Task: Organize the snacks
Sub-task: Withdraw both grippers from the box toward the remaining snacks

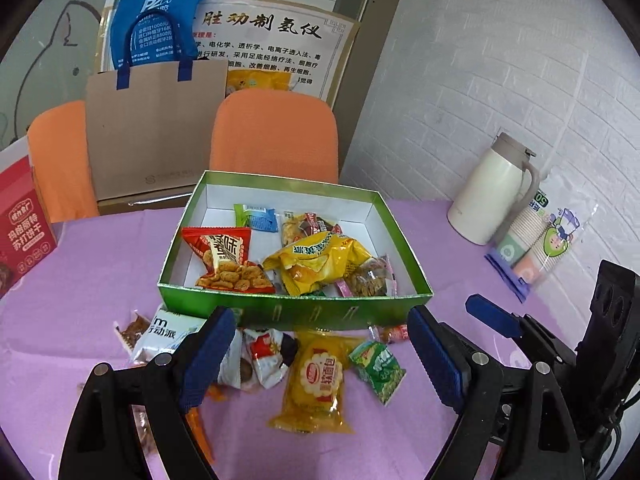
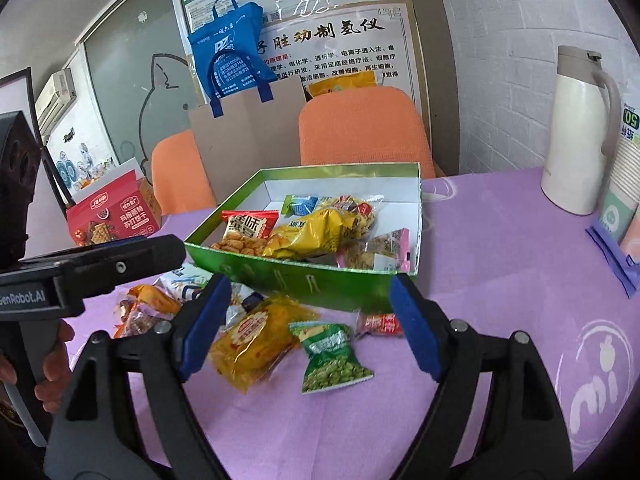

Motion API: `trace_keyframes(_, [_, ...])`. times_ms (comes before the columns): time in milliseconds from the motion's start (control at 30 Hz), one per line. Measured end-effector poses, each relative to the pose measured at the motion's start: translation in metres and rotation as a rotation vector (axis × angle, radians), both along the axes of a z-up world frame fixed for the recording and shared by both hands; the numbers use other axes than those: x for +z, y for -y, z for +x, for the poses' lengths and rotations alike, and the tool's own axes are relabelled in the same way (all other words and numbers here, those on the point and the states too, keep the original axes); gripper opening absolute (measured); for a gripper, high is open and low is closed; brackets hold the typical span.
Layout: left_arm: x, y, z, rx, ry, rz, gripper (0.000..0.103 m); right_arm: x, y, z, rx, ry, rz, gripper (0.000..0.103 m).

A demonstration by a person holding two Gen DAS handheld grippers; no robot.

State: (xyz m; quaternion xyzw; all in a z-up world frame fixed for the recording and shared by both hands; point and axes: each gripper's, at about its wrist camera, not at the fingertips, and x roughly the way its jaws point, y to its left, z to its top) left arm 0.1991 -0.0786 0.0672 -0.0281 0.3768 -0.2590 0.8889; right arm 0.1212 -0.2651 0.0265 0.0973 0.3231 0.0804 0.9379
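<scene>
Snacks half sorted, both tools agape and empty.
Green box (image 1: 294, 312) mid-desk (image 2: 500, 300), holding several packets; yellow bread pack (image 1: 316, 380) and green pea packet (image 2: 334, 358) loose just near of it, under left tool (image 1: 322, 354) and right tool (image 2: 310, 328).

A green box (image 1: 296, 312) with a white inside sits on the purple tablecloth (image 1: 460, 240), holding a red packet (image 1: 224, 256), a yellow bag (image 1: 320, 264) and smaller snacks. Just in front of it lie a yellow bread packet (image 1: 316, 384) and a green pea packet (image 1: 378, 370). The left gripper (image 1: 320, 360) hovers above these, jaws wide apart, empty. A white thermos (image 1: 490, 192) stands far right
</scene>
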Motion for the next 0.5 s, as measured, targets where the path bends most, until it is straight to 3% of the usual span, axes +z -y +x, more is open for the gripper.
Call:
trace_keyframes(300, [-0.003, -0.057, -0.059, 0.048, 0.019, 0.022, 0.091, -0.032, -0.025, -0.039, 0.034, -0.102, -0.011, 0.086])
trace_keyframes(500, [-0.029, -0.109, -0.070, 0.142, -0.023, 0.040, 0.091, -0.056, -0.049, -0.047, 0.084, -0.169, 0.002, 0.087])
